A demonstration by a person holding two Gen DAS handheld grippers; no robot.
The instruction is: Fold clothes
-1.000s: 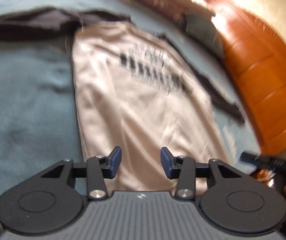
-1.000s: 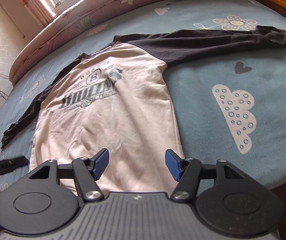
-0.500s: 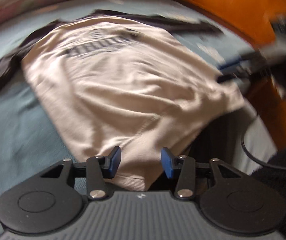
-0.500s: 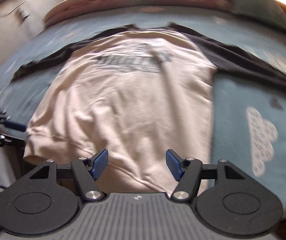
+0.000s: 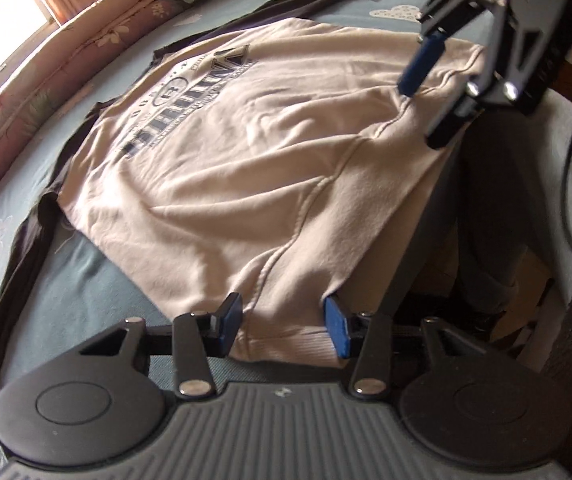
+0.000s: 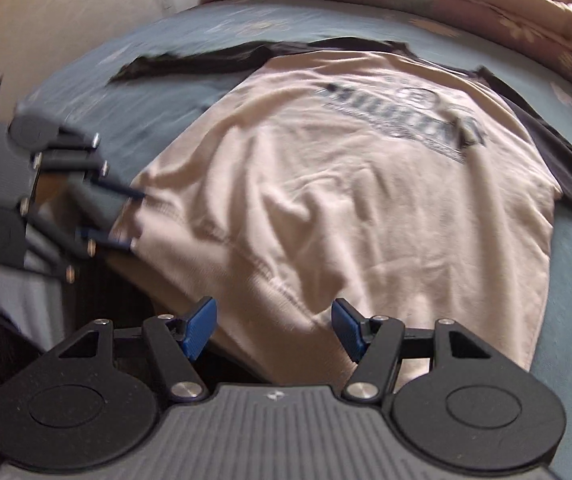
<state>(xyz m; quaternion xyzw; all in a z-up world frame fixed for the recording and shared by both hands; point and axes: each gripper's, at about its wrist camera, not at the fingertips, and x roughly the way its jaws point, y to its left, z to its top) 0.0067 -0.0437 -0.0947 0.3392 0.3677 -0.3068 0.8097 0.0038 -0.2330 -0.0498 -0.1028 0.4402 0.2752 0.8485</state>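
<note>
Each tool (image 5: 281,326) (image 6: 273,328) has black linkage arms, silver screws, blue finger pads (image 5: 227,322), and a ribbed grey body.

shirt (image 5: 245,168) on bed (image 5: 85,280), quilt (image 5: 45,80) behind

The bed (image 5: 97,280) has a blue sheet; the shirt (image 5: 245,152) lies flat on it, a quilt (image 5: 45,76) behind the shirt.
</note>
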